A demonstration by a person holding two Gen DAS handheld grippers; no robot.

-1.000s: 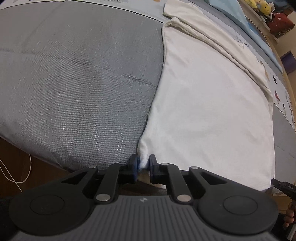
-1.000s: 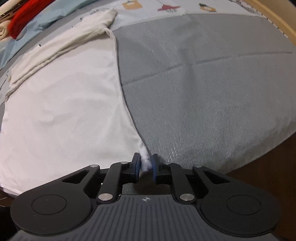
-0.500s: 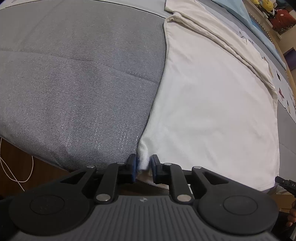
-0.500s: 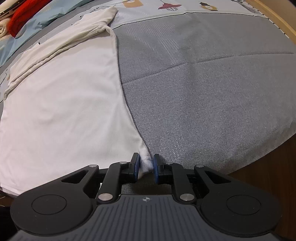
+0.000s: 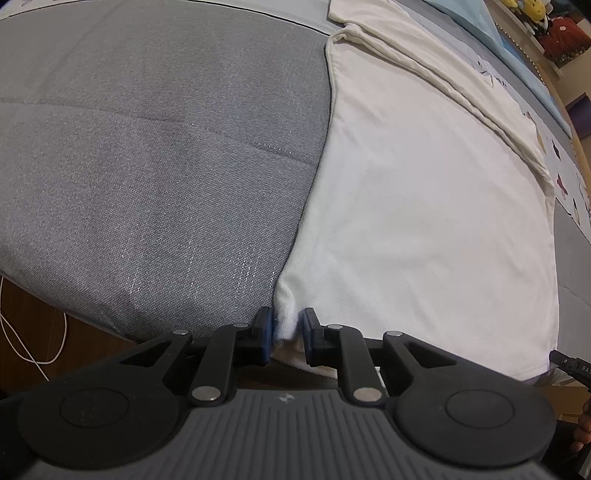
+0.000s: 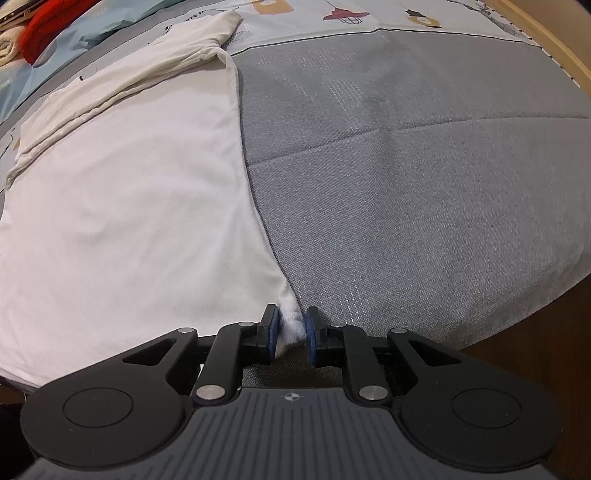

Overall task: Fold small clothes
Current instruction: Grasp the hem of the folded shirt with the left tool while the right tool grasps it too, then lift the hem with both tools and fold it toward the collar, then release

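Folding looks barely begun, or at most part done: the white shirt (image 5: 424, 206) lies spread flat on the grey bed (image 5: 147, 166), its body smooth, with what seems to be a sleeve (image 5: 436, 70) already laid in along the far edge, though the fisheye makes that bunched strip hard to read. The left hand-held gripper (image 5: 289, 334) has its blue pads narrowed onto the shirt's near left corner, cloth pinched between them. The right hand-held gripper (image 6: 291, 330) grips the near right corner in the same way, a white wad caught between its pads (image 6: 272, 328). Both corners sit right at the bed's near edge, over the brown floor (image 6: 535, 354). Judging by this two-corner hold, the step in hand is the main fold, carrying the hem up and over toward the far end. That fold is not yet made, since the shirt shows only a single layer across its middle. Any later halving and squaring of the bundle is also left. A red garment (image 6: 48, 26) and other pale cloth lie far off near the head of the bed, and these may be further pieces to fold.
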